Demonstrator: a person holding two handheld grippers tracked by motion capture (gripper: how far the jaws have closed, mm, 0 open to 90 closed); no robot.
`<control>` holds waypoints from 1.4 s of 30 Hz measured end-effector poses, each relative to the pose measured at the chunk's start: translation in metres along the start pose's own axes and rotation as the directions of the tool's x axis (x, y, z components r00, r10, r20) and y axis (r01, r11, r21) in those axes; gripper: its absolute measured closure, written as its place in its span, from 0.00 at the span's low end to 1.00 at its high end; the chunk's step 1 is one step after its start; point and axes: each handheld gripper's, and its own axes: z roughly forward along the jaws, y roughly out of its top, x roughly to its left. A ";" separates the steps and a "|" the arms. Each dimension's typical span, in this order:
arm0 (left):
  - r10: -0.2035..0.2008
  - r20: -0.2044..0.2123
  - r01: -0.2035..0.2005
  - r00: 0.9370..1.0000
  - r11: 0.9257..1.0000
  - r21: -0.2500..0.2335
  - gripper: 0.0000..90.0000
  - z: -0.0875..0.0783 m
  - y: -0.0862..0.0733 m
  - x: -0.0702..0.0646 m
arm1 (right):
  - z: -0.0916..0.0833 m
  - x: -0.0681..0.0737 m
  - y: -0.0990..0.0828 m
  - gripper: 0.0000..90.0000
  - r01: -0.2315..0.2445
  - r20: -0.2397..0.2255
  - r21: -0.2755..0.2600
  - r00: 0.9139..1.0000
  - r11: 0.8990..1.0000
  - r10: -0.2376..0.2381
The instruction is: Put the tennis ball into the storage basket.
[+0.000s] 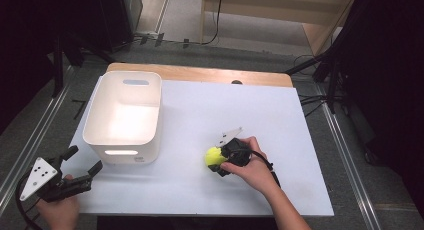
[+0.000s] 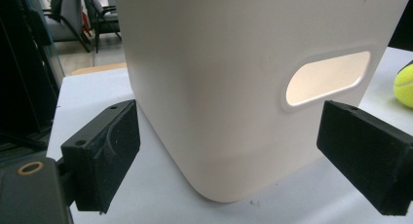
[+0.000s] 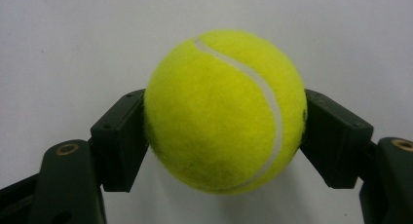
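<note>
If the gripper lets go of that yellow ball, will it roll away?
Probably yes. The tennis ball is round and the white table looks flat and smooth, so little would stop it. Its fuzzy felt likely keeps it from slipping between the right gripper jaws pressed on both sides. It is probably light and slightly springy.

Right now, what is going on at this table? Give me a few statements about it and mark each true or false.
1. The right gripper has its jaws on both sides of the tennis ball. True.
2. The ball lies inside the white bin. False: it is on the table, to the right of the bin.
3. The left gripper is shut. False: its jaws stand wide apart, facing the bin.
4. The bin has handle cut-outs. True.
</note>
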 end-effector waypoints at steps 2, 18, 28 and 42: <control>0.000 0.000 0.000 1.000 1.000 -0.001 0.09 0.000 0.000 0.000 | -0.001 0.000 0.000 0.26 0.000 -0.003 0.001 1.000 1.000 0.000; 0.001 0.000 -0.001 1.000 1.000 0.001 0.09 0.000 0.000 0.000 | -0.009 -0.003 0.007 0.27 0.004 -0.033 -0.003 0.999 1.000 -0.005; 0.000 0.000 0.000 1.000 1.000 0.000 0.09 0.000 0.000 0.000 | -0.015 -0.004 0.015 0.27 0.018 -0.038 -0.001 0.999 1.000 -0.018; -0.002 0.000 0.002 1.000 1.000 -0.001 0.09 0.000 0.000 0.000 | -0.019 -0.004 0.026 0.27 0.030 -0.047 -0.009 0.998 1.000 -0.030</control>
